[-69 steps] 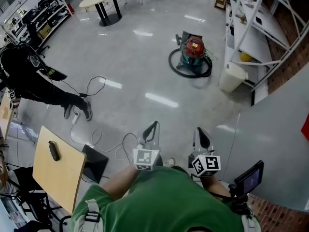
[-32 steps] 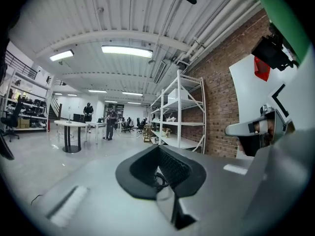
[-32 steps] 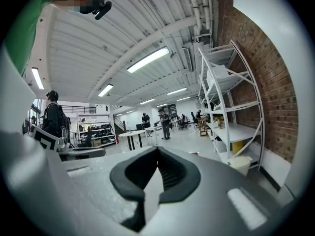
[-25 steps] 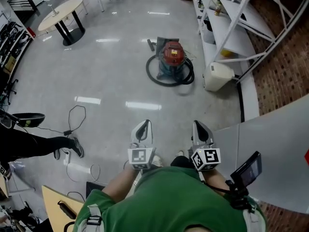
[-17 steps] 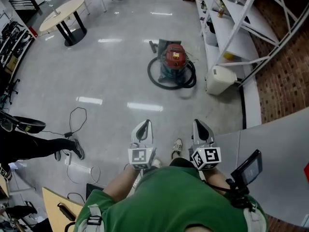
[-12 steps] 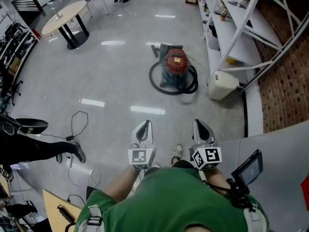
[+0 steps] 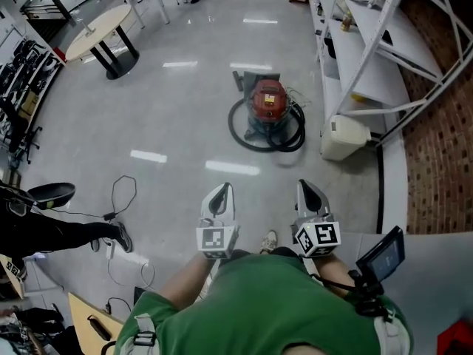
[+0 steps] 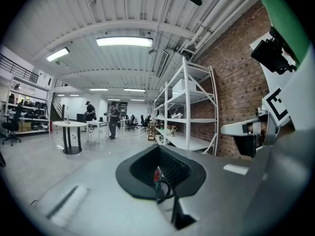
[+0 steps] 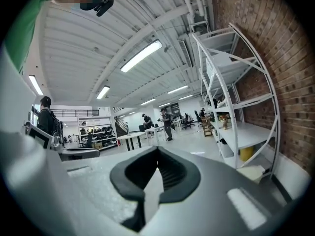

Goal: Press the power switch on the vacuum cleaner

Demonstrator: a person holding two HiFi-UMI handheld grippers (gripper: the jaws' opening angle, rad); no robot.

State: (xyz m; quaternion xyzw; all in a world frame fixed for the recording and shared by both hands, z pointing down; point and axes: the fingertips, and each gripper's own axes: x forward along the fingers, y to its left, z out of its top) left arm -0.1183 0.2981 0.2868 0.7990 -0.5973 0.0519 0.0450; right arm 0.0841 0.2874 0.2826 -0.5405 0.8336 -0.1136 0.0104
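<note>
In the head view the vacuum cleaner (image 7: pixel 267 102) stands well off on the floor (image 7: pixel 177 102), too small for its power switch to be made out. Between the fingers (image 8: pixel 197 177) of the left gripper (image 8: pixel 158 148), only a red sliver of it and some hose show. A person in black (image 7: pixel 52 226) is cut by the left edge.

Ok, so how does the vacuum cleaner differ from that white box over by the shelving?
The vacuum cleaner is round, red-topped over a teal body; the white box is plain and blocky. The vacuum cleaner stands on the open floor with a black hose looped around it; the white box sits at the foot of the shelving. Both rest on the floor.
</note>
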